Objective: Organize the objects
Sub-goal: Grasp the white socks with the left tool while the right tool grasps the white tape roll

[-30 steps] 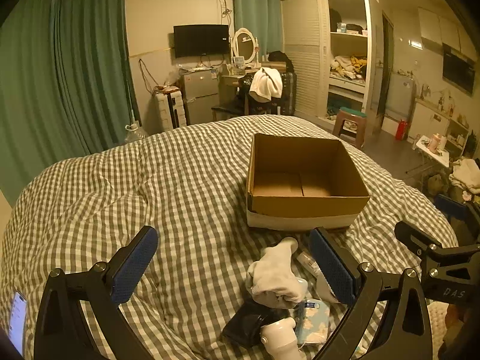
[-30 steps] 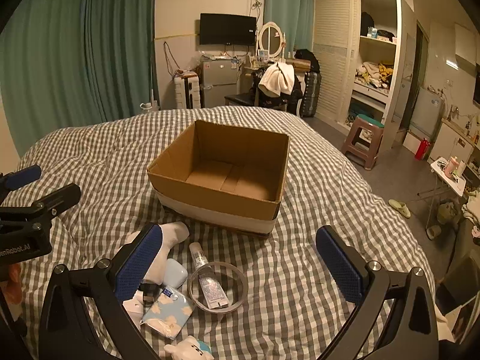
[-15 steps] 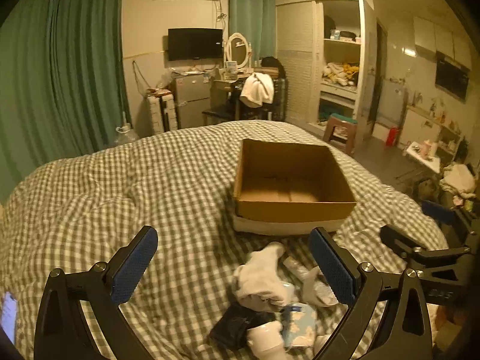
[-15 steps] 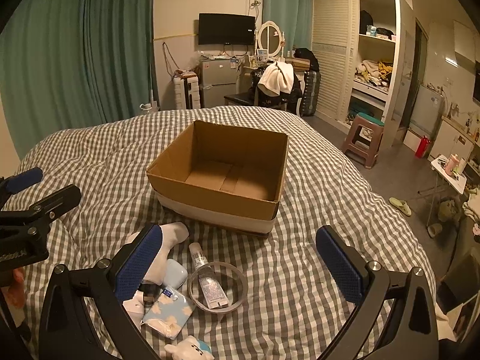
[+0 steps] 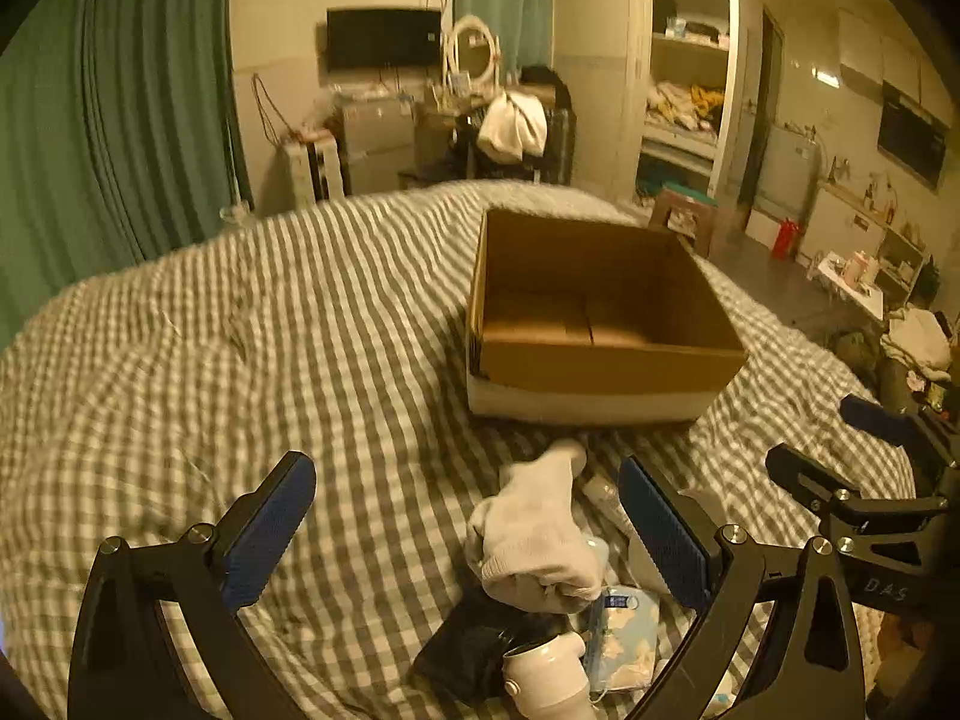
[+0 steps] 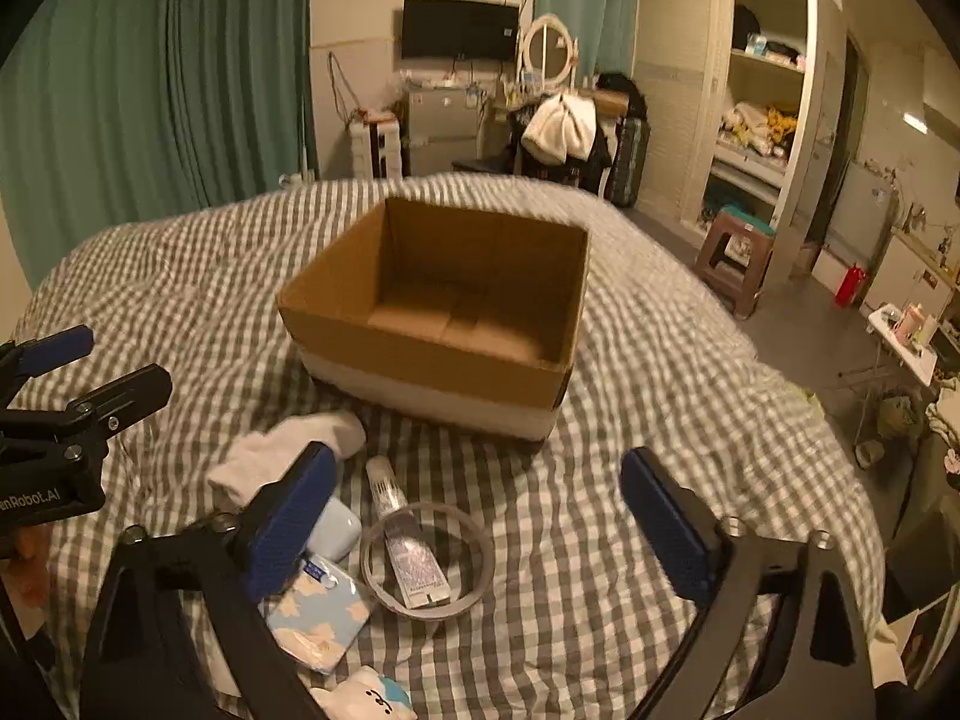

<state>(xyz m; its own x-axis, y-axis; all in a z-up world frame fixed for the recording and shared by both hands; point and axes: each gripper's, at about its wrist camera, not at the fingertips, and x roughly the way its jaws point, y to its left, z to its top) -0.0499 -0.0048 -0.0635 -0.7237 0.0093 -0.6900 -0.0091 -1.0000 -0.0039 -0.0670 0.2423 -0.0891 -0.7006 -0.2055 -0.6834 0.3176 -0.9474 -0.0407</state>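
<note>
Cardboard box (image 6: 444, 324), open-topped, sits on the grey-checked bed (image 6: 630, 510). Just in front of it lie a white sock (image 5: 534, 534), a tube (image 6: 402, 534) resting across a clear tape ring (image 6: 427, 564), and a blue patterned pouch (image 6: 315, 618). Left tongs (image 5: 468, 534) and right tongs (image 6: 480, 516) both spread wide above the pile, gripping nothing.

A bed (image 6: 630, 420) with a checked cover carries a cardboard box (image 6: 444, 360), white sock (image 6: 288, 450), tube (image 6: 402, 534), tape ring (image 6: 474, 588) and tissue pack (image 6: 318, 618).
</note>
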